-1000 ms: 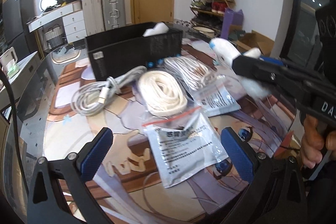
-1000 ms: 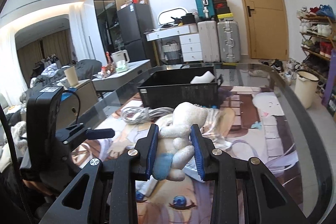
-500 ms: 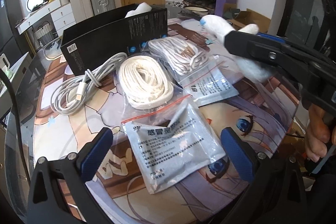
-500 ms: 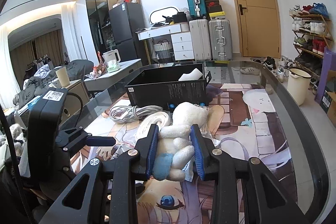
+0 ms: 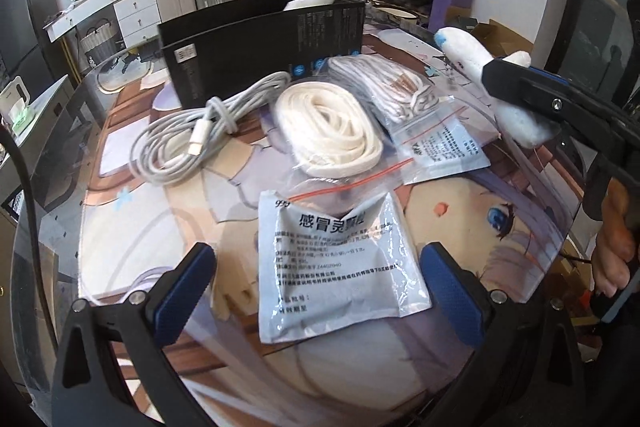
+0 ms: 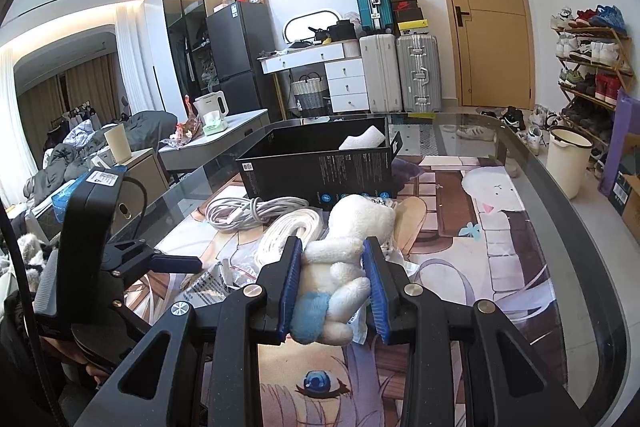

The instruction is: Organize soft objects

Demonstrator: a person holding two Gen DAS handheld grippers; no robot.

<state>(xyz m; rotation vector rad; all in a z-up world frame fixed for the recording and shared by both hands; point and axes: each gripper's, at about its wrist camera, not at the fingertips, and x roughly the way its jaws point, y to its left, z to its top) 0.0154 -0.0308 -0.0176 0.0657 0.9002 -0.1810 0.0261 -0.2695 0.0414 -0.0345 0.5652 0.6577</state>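
On the left of the glass-topped desk [image 5: 120,195], with its cartoon picture under the glass, lies a grey-white charging cable bundled into a loose coil [image 5: 192,143]. Just right of it sits a flat white cord wound into an oval loop inside a clear zip bag [image 5: 332,131], and beside that a second clear zip bag holding a bundle of thin white striped cords [image 5: 384,87].

Nearer the viewer, the left tongs [image 5: 316,287] hang over the desk with their blue pads spread wide, gripping nothing. A silver-white foil sachet printed with dark text [image 5: 340,259] lies flat on the glass directly between the two pads, its long axis running away from the tongs. The left hand is clearly the nearer one to it, so lowering and closing looks like the obvious next move.

Behind the cables stands a long open black cardboard box [image 6: 320,171], touching or nearly touching the cord bags. Inside it, at its right end, one soft white object [image 6: 366,139] pokes above the rim; the rest of the interior is hidden.

On the right, the right tongs [image 6: 334,283] are clenched on a small white plush toy with a pale blue patch [image 6: 344,267], held in the air above the desk, short of the box. The box lies straight ahead of it.
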